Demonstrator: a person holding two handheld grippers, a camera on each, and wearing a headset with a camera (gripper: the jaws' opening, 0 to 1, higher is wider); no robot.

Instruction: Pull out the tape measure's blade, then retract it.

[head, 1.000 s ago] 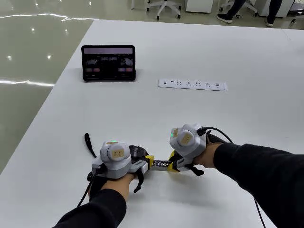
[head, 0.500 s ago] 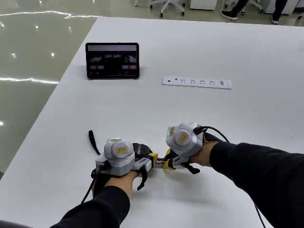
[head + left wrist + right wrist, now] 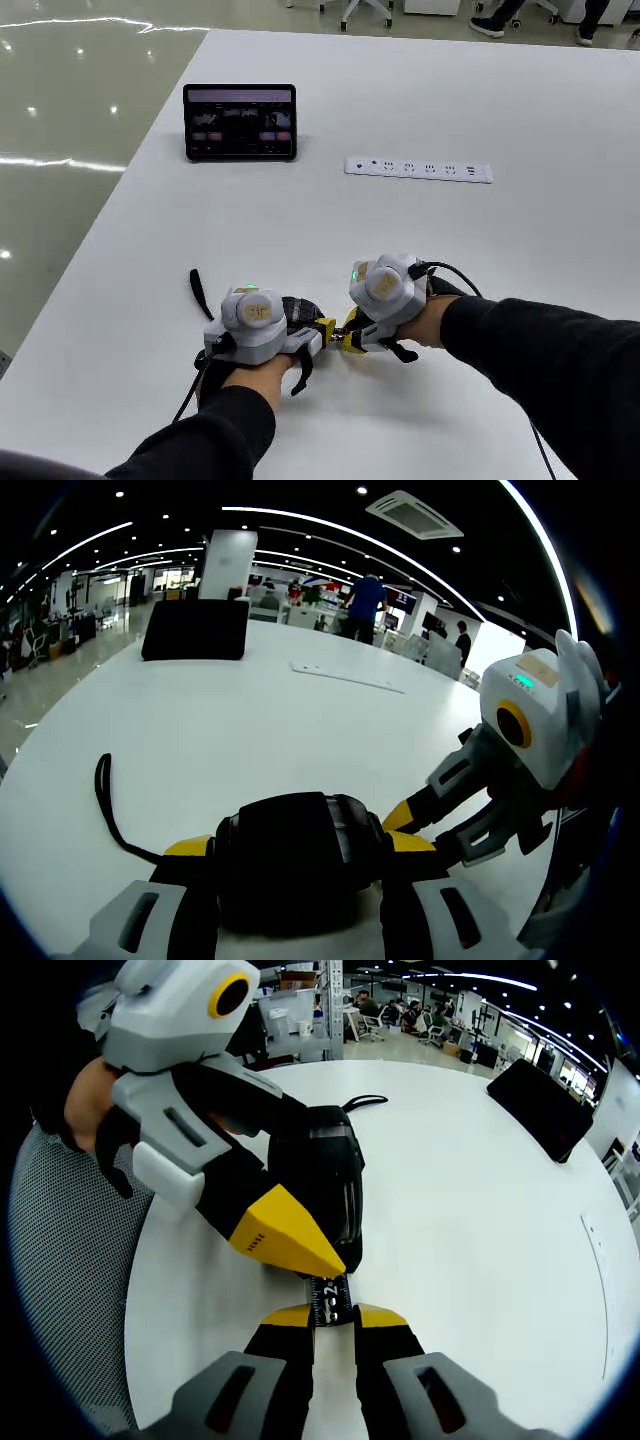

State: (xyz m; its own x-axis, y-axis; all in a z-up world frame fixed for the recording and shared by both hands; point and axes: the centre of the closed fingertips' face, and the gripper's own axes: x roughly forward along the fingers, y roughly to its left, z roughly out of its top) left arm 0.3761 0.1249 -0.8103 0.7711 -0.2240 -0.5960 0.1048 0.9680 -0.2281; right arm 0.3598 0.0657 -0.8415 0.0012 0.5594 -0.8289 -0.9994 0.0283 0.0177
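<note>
A black tape measure case (image 3: 300, 850) (image 3: 325, 1185) (image 3: 302, 314) lies on the white table near its front edge, with my left gripper (image 3: 300, 865) (image 3: 318, 335) shut on it, yellow-tipped fingers on either side. A short length of yellow-and-black blade (image 3: 330, 1303) (image 3: 336, 338) sticks out of the case. My right gripper (image 3: 331, 1316) (image 3: 349, 341) is shut on the blade's end, close up against the case. A black wrist strap (image 3: 105, 805) (image 3: 198, 292) trails from the case to the left.
A dark tablet (image 3: 240, 121) stands at the back left of the table (image 3: 420, 240) and a white power strip (image 3: 418, 169) lies behind centre. The table's left edge drops to a glossy floor (image 3: 60, 150). People and office chairs are beyond the far edge.
My right gripper has moved left toward the case and the exposed blade has grown shorter. The left gripper keeps its hold on the case.
</note>
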